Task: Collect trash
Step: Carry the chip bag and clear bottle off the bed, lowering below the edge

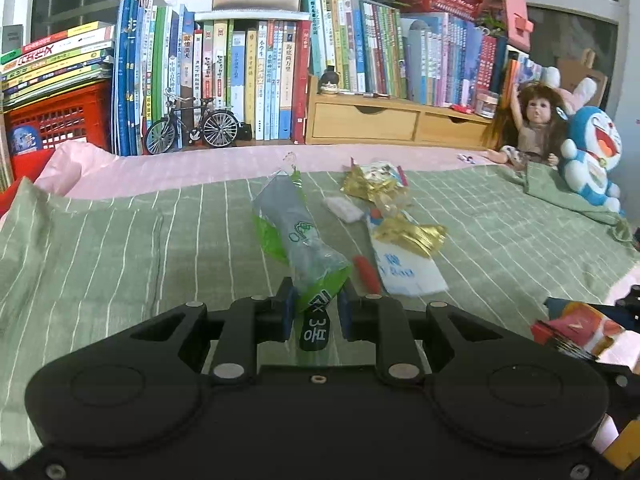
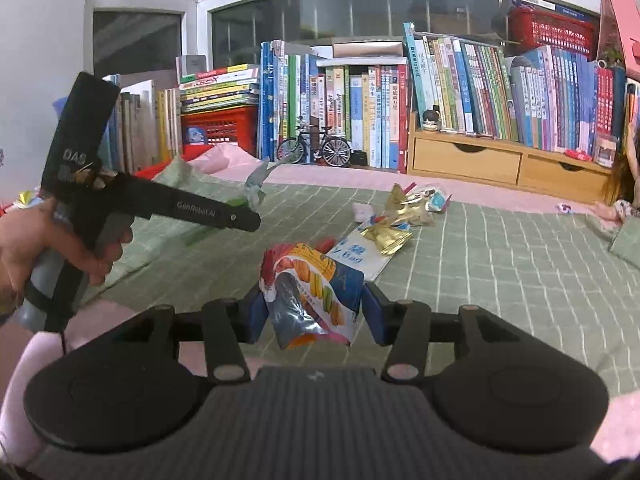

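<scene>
1. The left gripper (image 1: 314, 312) was closed on the near end of a long crinkled green and clear plastic wrapper (image 1: 298, 236), which stuck out forward above the green striped bedcover (image 1: 120, 240).
2. The right gripper (image 2: 314, 314) pinched a crumpled colourful snack packet (image 2: 312, 296) between its blue pads (image 2: 256, 316).
3. Gold foil wrappers (image 1: 412, 234), a white paper bag (image 1: 404, 268) and a small red piece (image 1: 368, 270) lay on the cover, unpicked.
4. These things looked light, soft and slippery; a folded edge would probably give the safest hold.

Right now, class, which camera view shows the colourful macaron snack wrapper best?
The right wrist view: the macaron wrapper sits large and central between the right hand-held gripper's fingers, print readable. The left wrist view shows only part of it, at the lower right edge.
</scene>
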Motion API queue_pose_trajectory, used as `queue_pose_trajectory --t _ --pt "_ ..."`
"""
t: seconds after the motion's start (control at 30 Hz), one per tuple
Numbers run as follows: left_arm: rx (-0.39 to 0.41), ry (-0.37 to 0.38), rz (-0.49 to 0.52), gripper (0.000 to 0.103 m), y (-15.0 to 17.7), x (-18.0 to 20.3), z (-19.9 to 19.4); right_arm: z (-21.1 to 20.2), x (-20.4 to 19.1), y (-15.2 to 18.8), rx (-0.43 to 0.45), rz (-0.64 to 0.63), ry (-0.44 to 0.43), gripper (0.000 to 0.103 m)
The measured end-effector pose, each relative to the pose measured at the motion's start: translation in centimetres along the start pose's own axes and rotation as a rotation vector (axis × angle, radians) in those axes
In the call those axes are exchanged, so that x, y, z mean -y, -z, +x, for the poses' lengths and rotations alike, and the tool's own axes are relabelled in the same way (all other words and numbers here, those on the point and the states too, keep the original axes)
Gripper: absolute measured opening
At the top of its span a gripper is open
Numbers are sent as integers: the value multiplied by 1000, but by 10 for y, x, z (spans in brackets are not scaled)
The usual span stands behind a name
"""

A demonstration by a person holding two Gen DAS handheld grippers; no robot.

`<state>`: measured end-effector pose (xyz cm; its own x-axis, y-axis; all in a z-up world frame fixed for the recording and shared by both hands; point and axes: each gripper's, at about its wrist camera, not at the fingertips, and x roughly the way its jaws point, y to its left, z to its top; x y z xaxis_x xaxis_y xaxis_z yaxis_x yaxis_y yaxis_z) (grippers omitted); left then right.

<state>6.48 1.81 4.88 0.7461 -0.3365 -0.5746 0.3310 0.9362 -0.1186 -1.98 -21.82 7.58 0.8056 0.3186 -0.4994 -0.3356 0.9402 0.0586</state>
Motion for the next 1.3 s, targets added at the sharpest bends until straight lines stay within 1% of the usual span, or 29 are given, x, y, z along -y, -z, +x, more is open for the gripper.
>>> queue_pose_trajectory --t 0.13,0.27,0.43,0.6,0.8,0.93,1.03,1.17,1.3 --pt "-14 28 -27 21 16 2 -21 -12 -8 8 -8 7 -8 54" --pt "-19 27 -9 21 35 9 -41 -23 -14 17 -14 18 -17 54" --pt "3 52 -31 21 61 18 -73 -38 -22 29 -23 28 -9 54" --pt "30 63 13 21 76 29 -104 -55 -27 41 -23 63 -23 54" --pt "62 97 12 21 95 38 -141 -71 -40 53 -34 58 -58 54" --pt "55 121 14 21 108 44 -156 -76 -49 65 -65 48 -84 54" --pt "51 131 -5 21 119 44 -164 -78 -53 72 -80 60 -95 54" --pt "33 138 -14 21 134 44 -174 -81 -55 80 -94 76 -106 54" --pt "5 173 0 21 148 45 -185 -84 -59 86 -111 78 -112 54"
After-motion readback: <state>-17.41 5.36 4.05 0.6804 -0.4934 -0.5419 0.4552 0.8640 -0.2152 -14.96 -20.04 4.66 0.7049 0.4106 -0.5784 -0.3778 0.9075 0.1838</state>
